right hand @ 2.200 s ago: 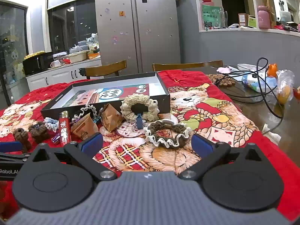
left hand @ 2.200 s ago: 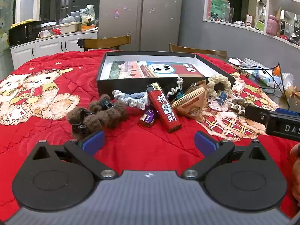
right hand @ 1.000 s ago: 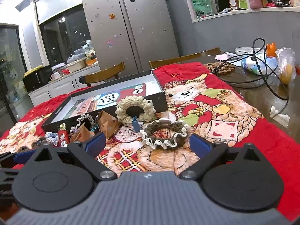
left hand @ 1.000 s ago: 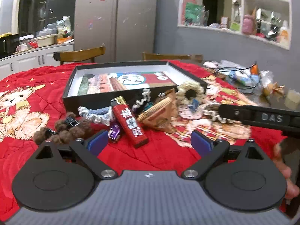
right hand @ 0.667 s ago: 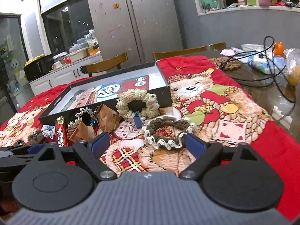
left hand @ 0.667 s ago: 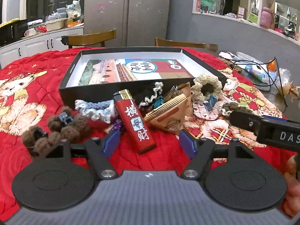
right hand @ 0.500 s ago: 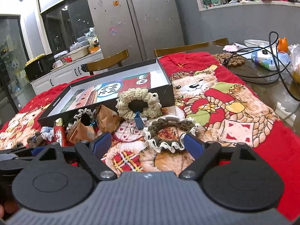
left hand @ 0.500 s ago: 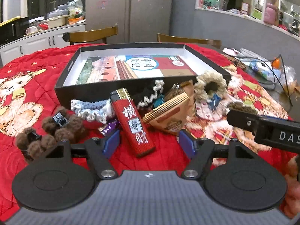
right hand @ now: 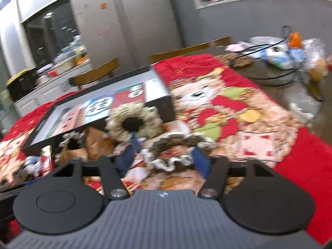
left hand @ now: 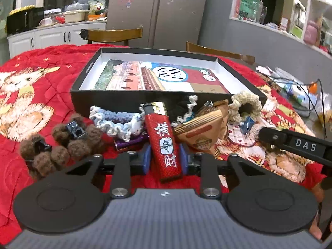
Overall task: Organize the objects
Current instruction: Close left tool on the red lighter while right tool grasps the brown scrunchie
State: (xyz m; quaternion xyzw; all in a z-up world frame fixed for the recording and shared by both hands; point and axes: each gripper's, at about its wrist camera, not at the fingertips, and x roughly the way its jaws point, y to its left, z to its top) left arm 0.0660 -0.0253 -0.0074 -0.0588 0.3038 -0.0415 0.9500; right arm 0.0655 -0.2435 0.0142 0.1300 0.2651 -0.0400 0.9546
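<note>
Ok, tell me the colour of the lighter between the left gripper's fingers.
Red lighter with white characters and a gold top; clearest in the left wrist view.

Home kitchen-diner, steel fridge, white counter cabinets (cluttered), wooden chairs

The table is covered by a red quilted cloth printed with cartoon animals. On the cloth a shallow black box is set, open at the top. Just before its near wall a cluster is laid: brown pom-pom hair clips, a blue-white scrunchie, a purple lighter, a red lighter, tan paper packets, and a cream scrunchie leaning against the box. A brown scrunchie is seen beside them. On the bare far end, cables and wrappers are scattered.
</note>
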